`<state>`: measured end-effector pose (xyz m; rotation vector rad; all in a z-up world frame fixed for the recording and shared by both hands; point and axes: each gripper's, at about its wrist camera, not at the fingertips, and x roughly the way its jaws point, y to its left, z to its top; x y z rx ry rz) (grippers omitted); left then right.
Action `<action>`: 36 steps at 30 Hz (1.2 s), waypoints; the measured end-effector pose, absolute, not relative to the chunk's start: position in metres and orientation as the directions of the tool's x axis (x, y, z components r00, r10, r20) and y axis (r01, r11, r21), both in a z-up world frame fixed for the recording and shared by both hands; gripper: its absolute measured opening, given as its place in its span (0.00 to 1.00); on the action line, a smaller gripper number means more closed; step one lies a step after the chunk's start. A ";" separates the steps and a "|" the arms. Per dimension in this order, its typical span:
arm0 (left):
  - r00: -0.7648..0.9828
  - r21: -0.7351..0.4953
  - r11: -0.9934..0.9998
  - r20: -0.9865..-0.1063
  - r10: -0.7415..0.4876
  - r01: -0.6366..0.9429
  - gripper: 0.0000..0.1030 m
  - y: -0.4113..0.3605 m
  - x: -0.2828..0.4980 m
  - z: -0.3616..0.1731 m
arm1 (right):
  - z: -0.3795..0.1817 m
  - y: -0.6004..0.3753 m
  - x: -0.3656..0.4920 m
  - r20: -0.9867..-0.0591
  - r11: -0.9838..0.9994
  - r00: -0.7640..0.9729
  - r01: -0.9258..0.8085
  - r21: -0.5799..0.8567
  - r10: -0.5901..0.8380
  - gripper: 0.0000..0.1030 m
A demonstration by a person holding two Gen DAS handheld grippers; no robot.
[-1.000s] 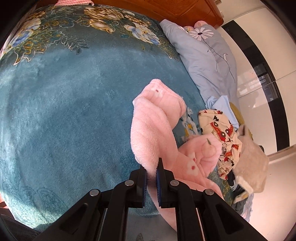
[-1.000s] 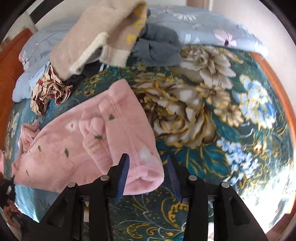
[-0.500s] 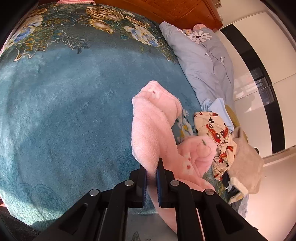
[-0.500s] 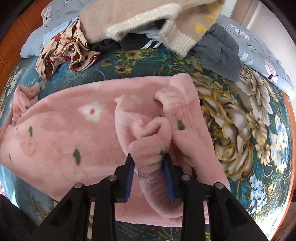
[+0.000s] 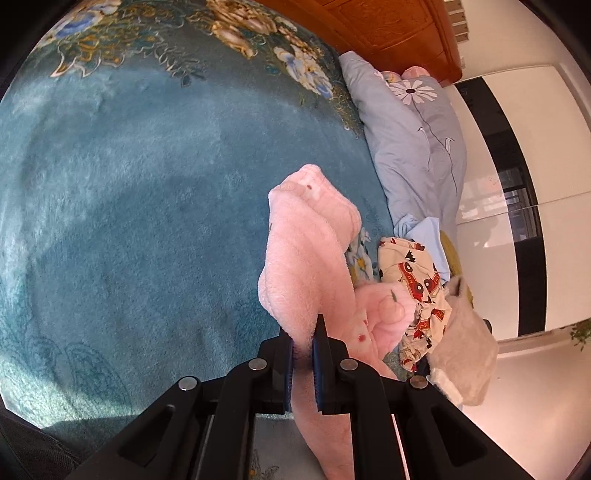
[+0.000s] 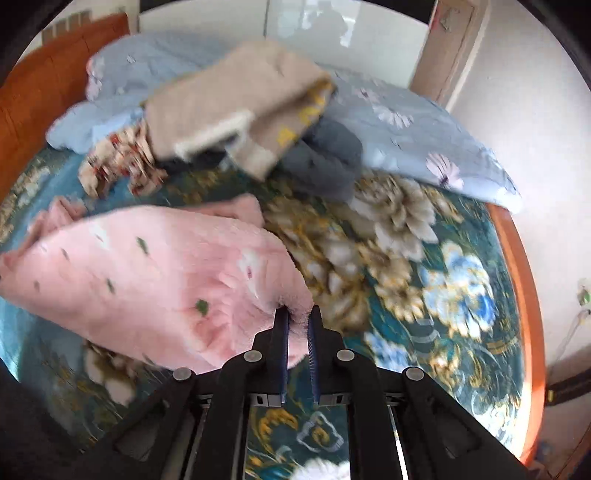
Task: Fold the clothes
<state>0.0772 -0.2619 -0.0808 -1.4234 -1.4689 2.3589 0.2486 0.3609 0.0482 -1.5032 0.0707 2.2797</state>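
Left gripper (image 5: 303, 341): clamped on pink fleece garment (image 5: 306, 258) edge. Right gripper (image 6: 298, 322): pinched tight on opposite corner, fleece bunched between pads. Garment stretched over teal bedspread (image 5: 129, 184), near clothes pile (image 6: 240, 110). Risk: thick pile slipping from shallow pinch; uneven pull skewing fold. Both tilted downward.

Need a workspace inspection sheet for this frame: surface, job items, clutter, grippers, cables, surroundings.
Surface: teal floral blanket covering the bed.
Job's things: pink fleece garment, held at two edges, partly lifted.
Clutter: beige knit, grey garment and cartoon-print cloth piled by the light blue duvet.
Grippers: left gripper shut on the pink fleece; right gripper shut on its other edge.
Cables: nothing seen.
Surroundings: wooden headboard, white wall, dark-framed window.
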 end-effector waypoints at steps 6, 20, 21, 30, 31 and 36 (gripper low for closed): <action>-0.553 -0.724 -0.519 -0.686 0.473 0.455 0.14 -0.263 0.079 -0.089 | -0.034 0.398 0.316 -0.946 -0.831 -0.049 -0.495 -0.255 0.319 0.04; -0.573 -0.708 -0.516 -0.701 0.425 0.483 0.56 -0.270 0.083 -0.084 | -0.019 0.421 0.322 -0.937 -0.614 -0.348 -0.736 0.285 -0.018 0.51; -0.570 -0.707 -0.515 -0.702 0.427 0.485 0.57 -0.269 0.083 -0.085 | -0.021 0.417 0.316 -0.935 -0.615 -0.353 -0.731 0.295 -0.030 0.51; -0.560 -0.695 -0.531 -0.713 0.422 0.485 0.58 -0.267 0.081 -0.084 | -0.071 0.404 0.286 -0.974 -0.645 -0.214 -0.734 0.214 -0.080 0.37; -0.559 -0.695 -0.531 -0.713 0.422 0.485 0.58 -0.268 0.081 -0.084 | -0.069 0.400 0.283 -0.975 -0.663 -0.209 -0.721 0.202 -0.069 0.30; -0.569 -0.698 -0.531 -0.709 0.418 0.480 0.59 -0.271 0.082 -0.081 | -0.039 0.401 0.260 -0.970 -0.730 -0.243 -0.668 0.145 0.030 0.16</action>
